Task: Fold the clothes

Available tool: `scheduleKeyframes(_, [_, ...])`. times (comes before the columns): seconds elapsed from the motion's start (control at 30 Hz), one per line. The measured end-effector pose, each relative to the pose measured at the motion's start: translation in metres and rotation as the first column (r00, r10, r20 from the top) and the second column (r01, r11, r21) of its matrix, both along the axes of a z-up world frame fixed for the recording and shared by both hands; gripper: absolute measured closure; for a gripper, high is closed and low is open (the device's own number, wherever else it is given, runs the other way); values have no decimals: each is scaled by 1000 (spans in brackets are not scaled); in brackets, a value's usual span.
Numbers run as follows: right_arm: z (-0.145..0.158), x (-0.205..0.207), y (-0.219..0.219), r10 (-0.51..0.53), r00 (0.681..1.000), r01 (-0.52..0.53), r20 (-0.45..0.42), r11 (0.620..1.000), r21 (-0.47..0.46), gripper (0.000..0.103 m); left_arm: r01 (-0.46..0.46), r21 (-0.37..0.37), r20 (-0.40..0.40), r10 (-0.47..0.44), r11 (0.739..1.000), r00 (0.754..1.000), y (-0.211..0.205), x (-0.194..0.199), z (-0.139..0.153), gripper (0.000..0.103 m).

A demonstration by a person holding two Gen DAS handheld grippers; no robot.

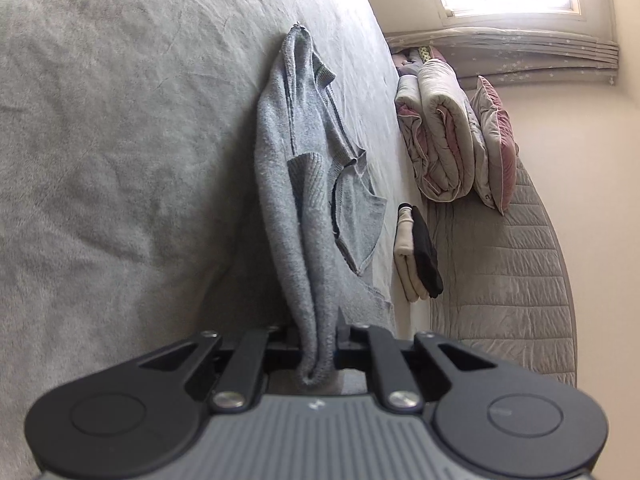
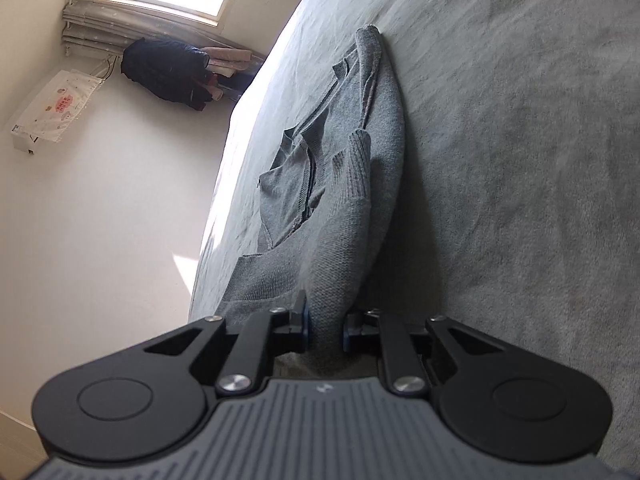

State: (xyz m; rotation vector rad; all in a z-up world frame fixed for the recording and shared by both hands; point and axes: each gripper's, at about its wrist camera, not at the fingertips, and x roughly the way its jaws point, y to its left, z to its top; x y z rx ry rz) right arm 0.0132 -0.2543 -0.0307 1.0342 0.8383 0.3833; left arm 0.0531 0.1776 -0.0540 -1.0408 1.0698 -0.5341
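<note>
My left hand-held gripper [image 1: 318, 336] is clamped on a bunched fold of the grey knitted sweater [image 1: 292, 184], which stretches straight ahead from its fingers across the pale grey bed cover [image 1: 120, 140]. My right hand-held gripper [image 2: 325, 330] pinches another gathered edge of the same sweater [image 2: 352, 184], the cloth rising between its blue-padded fingers [image 2: 305, 328]. The garment lies doubled lengthwise, ribbed cuff [image 2: 360, 160] on top. Near the bed's edge sit a small folded stack of cream and black clothes [image 1: 416, 256] and rolled pink-and-grey quilts [image 1: 444, 132], apart from the sweater. Wide open cover spreads on the sweater's other side.
</note>
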Motion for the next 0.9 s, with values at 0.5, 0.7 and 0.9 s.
scheduleKeyframes(0.5, [12, -59, 0, 15, 998, -14, -65, 1000, 8, 85, -22, -38, -71, 20, 999, 997, 4, -111, -3, 93])
scheduleKeyframes(0.7, [19, -89, 2, 40, 998, -39, -54, 999, 14, 85, -40, -86, -71, 34, 995, 997, 13, -157, -3, 92])
scheduleKeyframes(0.9, [20, -99, 2, 53, 997, -51, -53, 998, 37, 85, -48, -114, -76, 39, 992, 996, 18, -187, -4, 92])
